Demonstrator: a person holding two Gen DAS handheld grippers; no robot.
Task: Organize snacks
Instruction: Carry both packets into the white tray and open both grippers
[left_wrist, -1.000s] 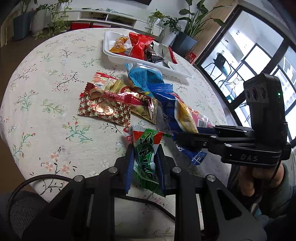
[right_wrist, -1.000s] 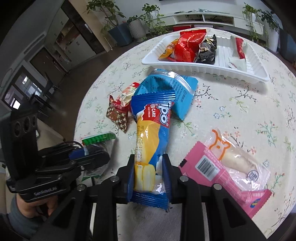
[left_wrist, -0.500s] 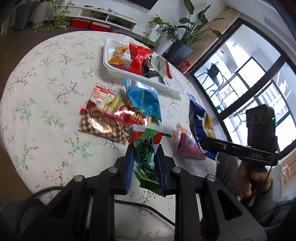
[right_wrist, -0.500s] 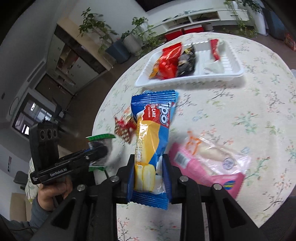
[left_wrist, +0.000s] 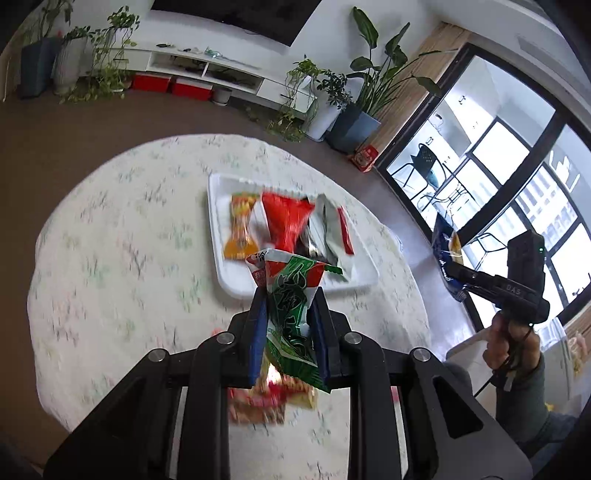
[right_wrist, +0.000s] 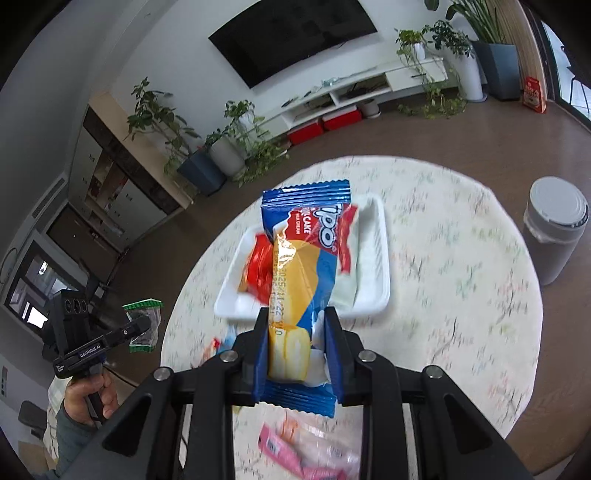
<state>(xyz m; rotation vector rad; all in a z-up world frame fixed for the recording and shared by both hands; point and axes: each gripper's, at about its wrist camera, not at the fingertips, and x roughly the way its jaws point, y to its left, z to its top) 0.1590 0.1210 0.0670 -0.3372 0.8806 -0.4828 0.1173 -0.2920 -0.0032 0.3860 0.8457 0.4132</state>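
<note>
Two tongs gripping snacks, above tray

**Colours and Patterns on the Snack Desk**

The desk wears a white cloth strewn with faint floral sprigs in green, pink and red. The tray is plain white. Inside it lie an orange-and-yellow packet, a bright red bag, and a silver-white packet with a red edge. The left claw is black with blue pads and grips a green packet printed with dark characters, its top red and white. The right claw, likewise black and blue, grips a cake wrapper in blue, with a yellow body and a red-and-white logo. A pink packet carries a barcode. The bin is grey. The floor is brown.
</note>
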